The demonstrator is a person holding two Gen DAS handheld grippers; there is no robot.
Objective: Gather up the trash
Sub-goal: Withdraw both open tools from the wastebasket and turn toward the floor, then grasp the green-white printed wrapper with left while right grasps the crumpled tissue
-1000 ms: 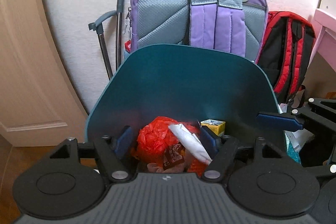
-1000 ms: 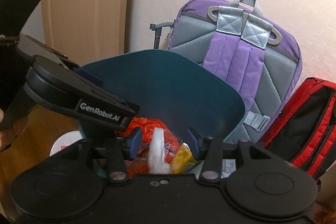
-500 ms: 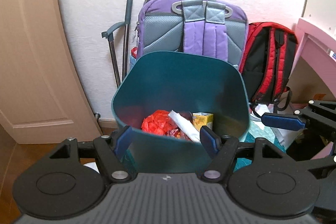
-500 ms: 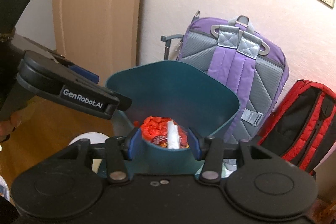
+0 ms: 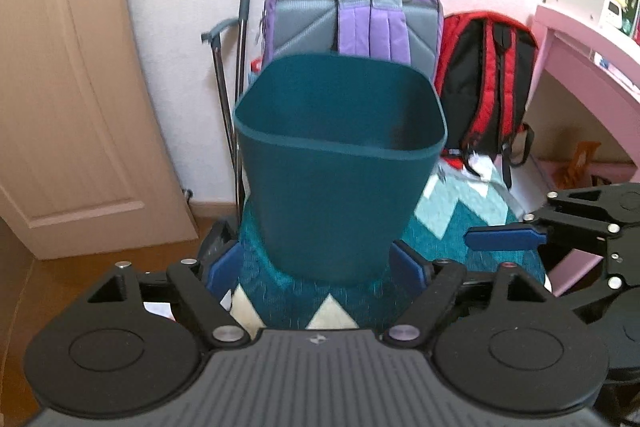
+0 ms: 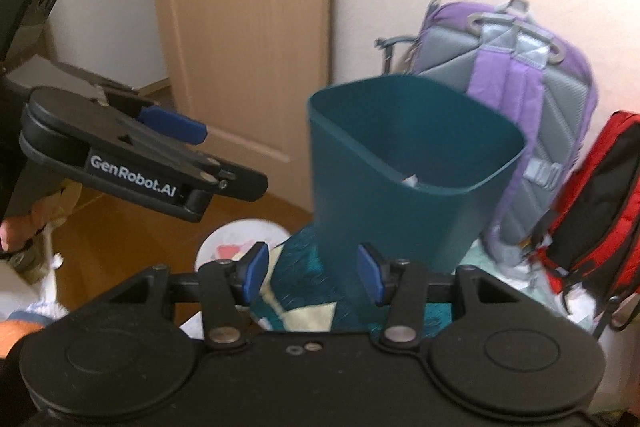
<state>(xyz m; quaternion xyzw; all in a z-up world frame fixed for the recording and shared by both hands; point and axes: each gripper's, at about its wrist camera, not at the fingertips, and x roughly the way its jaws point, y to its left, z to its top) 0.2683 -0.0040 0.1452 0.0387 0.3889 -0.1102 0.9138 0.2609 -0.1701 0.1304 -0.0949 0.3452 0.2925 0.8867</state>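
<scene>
Two black grippers with blue pads, left gripper [image 5: 318, 265] and right gripper [image 6: 312, 273], both spread and empty, near upright teal plastic bin [image 5: 338, 171] on patterned teal cloth [image 5: 452, 223], purple backpack [image 5: 352, 15] behind.

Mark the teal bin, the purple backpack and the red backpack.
teal bin [image 5: 336, 203]: left wrist view, on its front outer wall.
purple backpack [image 5: 372, 23]: left wrist view, on its purple shoulder straps.
red backpack [image 5: 486, 75]: left wrist view, on its back panel.

Left tongs [image 5: 320, 267] and right tongs [image 6: 312, 271] — both spread wide, nothing held.
</scene>
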